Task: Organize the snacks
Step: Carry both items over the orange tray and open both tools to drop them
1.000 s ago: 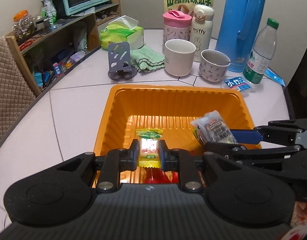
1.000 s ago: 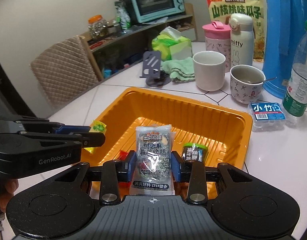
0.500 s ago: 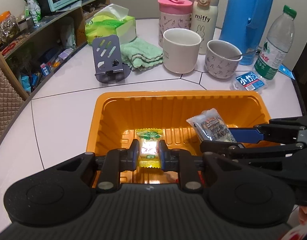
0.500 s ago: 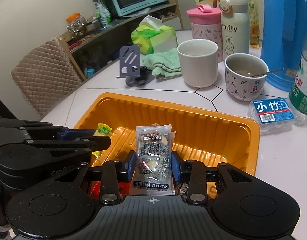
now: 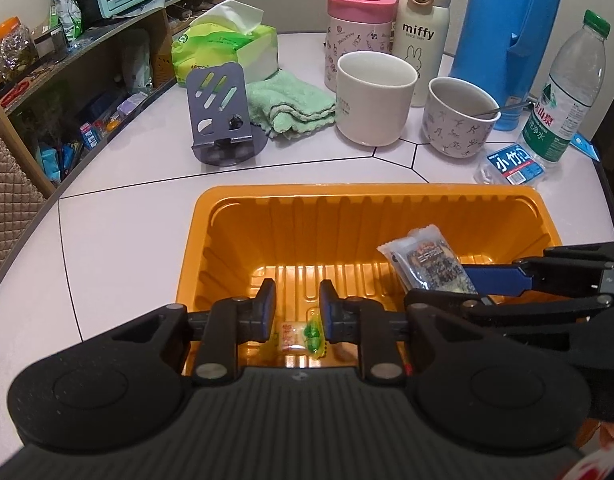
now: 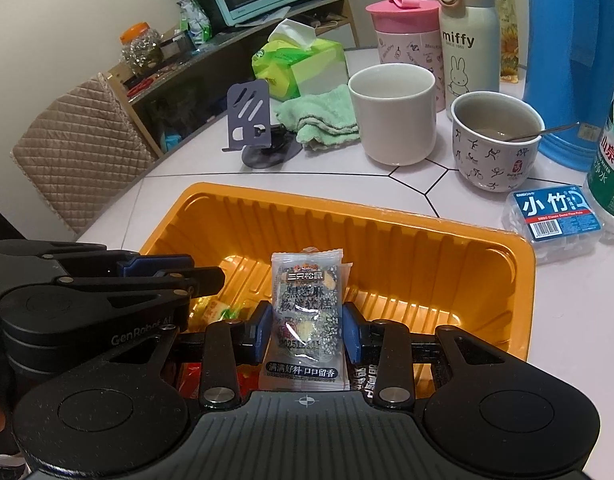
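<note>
Both tools hang over the orange bin (image 5: pixel 387 216) on the counter (image 5: pixel 127 240). The left tool (image 5: pixel 293 312) has just been opening, and its yellow-green candy (image 5: pixel 301 336) lies loose on the bin floor beneath the parted jaws. The right tool (image 6: pixel 306 326) is clenched on the dark sesame snack packet (image 6: pixel 306 304), upright above the bin. Dropping the packet looks next: loosen that grip, then lift clear.

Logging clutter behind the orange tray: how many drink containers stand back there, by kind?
Open ceramic cups: 2
Lidded flasks, pink-topped and cream: 2
Tall blue plastic thermos jug: 1
Clear plastic water bottle: 1
Total: 6
</note>
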